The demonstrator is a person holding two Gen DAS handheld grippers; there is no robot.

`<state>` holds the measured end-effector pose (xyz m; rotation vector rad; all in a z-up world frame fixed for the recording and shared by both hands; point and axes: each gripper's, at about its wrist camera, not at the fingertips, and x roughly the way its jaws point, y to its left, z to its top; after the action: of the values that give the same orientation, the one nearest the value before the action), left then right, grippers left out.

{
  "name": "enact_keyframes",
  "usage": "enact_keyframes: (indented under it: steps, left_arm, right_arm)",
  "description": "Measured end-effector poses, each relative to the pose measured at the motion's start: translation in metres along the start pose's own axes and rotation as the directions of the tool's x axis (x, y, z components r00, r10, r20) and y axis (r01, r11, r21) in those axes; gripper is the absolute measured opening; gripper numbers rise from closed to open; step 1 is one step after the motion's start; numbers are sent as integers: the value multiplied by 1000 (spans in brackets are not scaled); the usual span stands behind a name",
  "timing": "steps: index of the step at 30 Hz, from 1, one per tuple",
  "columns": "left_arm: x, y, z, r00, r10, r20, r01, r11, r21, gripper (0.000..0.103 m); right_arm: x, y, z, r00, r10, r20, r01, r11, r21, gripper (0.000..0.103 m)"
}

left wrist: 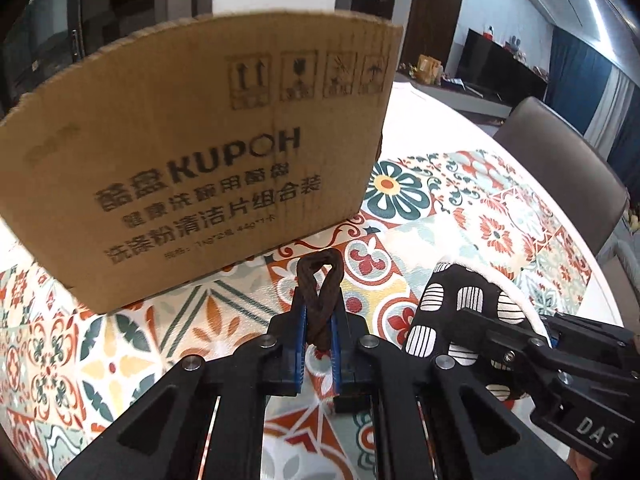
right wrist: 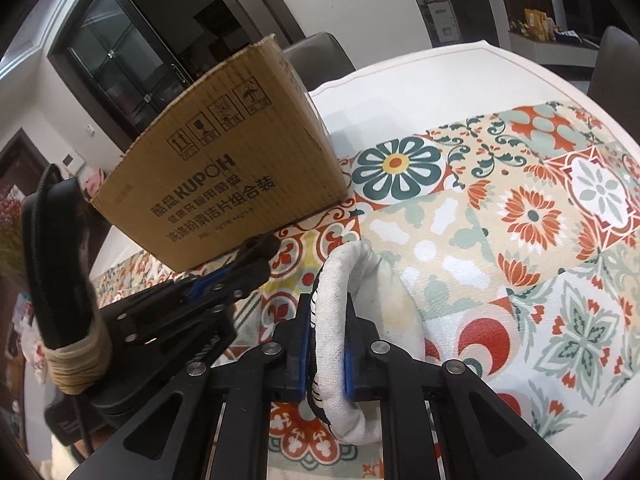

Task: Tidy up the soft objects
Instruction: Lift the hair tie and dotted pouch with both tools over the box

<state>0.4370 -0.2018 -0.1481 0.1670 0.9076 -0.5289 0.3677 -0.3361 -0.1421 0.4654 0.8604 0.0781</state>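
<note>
Left wrist view: the desk [left wrist: 420, 112] is white-topped and round-edged, with a patterned cloth [left wrist: 460, 208] of orange, teal and cream tiles spread over it. On the cloth stands a cardboard box [left wrist: 192, 152] printed KUPOH, its near wall facing the camera and its far corner over the bare white top. A grey chair [left wrist: 560, 160] stands at the desk's far edge.

Just in front of the box, the left claw [left wrist: 319, 312] is closed tight on a dark brown cord loop [left wrist: 320, 280], whose rounded end sticks out past the fingertips above the cloth. To its right the right claw [left wrist: 520, 332] comes in from the side, pinching a black oven mitt with white striped ovals [left wrist: 448, 308].

From the right wrist view, the right claw [right wrist: 329, 332] grips the mitt's white padded rim [right wrist: 332, 320] between its blue pads, the mitt's pale lining bulging beyond onto the cloth. The left claw [right wrist: 256, 252] sits to the left, near the box's base.
</note>
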Motion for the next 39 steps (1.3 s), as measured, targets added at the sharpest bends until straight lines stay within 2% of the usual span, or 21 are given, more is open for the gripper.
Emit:
enact_keyframes:
  steps: [20, 39]
  left_arm:
    - [-86, 16, -12, 996, 48, 81, -41, 996, -85, 12]
    - [-162, 29, -9, 975, 121, 184, -97, 986, -132, 12]
  right_arm:
    - [-42, 37, 1, 998, 10, 65, -6, 998, -59, 14]
    - [-83, 84, 16, 985, 40, 168, -15, 989, -148, 14]
